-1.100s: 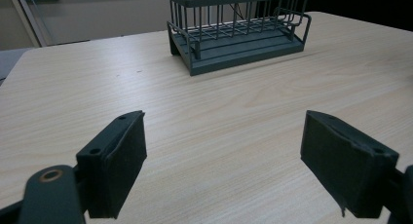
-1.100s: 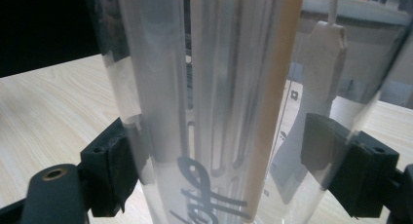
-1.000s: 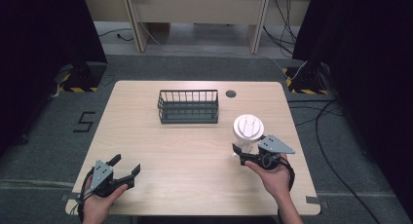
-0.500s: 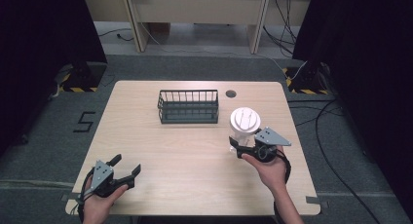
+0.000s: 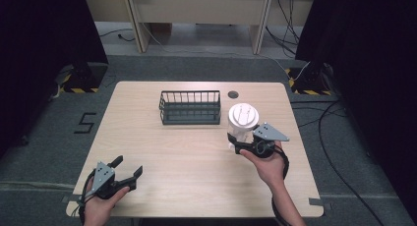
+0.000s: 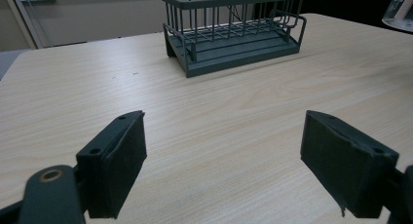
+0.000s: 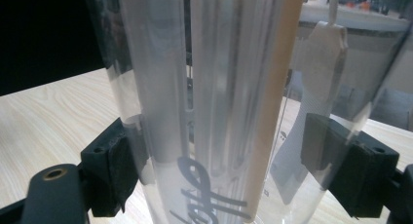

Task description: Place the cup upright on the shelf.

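A clear plastic tumbler (image 5: pixel 243 119) with a white lid stands upright at the right of the table, close to the basket's right end. My right gripper (image 5: pixel 236 143) is shut on its lower body; in the right gripper view the tumbler (image 7: pixel 209 102) sits between both pads (image 7: pixel 114 168) with dark lettering on its wall. Whether its base touches the table I cannot tell. A dark wire basket (image 5: pixel 190 107) sits at the back middle, empty. My left gripper (image 5: pixel 129 165) is open near the front left corner, with bare wood between its jaws (image 6: pixel 224 156) and the basket (image 6: pixel 234 29) ahead.
A small black round grommet (image 5: pixel 233 94) lies in the wooden table (image 5: pixel 147 137) behind the tumbler. Cables run over the grey floor at the right (image 5: pixel 334 137). The tumbler's edge (image 6: pixel 402 9) shows at the top right of the left gripper view.
My right gripper has carried the tumbler a little to the left and away from the person, toward the basket. The left gripper has stayed where it was.
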Motion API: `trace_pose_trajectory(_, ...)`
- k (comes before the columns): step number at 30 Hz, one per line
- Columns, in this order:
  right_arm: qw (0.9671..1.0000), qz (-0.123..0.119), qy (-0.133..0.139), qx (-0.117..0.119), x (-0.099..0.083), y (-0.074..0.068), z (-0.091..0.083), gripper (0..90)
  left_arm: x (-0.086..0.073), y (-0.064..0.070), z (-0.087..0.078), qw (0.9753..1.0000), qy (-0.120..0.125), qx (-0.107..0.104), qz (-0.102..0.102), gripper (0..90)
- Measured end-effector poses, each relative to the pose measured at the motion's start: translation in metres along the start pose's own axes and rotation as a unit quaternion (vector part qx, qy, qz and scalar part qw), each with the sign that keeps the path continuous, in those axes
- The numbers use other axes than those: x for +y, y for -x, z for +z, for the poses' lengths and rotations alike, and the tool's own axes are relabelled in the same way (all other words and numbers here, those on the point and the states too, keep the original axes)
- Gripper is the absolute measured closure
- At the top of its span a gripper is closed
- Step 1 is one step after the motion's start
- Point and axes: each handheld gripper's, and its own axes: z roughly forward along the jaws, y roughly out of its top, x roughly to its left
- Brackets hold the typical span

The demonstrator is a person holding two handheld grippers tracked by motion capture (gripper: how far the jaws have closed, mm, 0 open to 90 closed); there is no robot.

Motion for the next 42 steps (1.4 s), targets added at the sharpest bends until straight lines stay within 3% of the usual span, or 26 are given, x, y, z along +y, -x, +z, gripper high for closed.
trace_pose_trajectory(42,0.9999,0.002,0.011,0.005,0.032,-0.003,0.045,18.5,0.001,0.002,0.0,1.0,0.006,-0.006,-0.004,16.1)
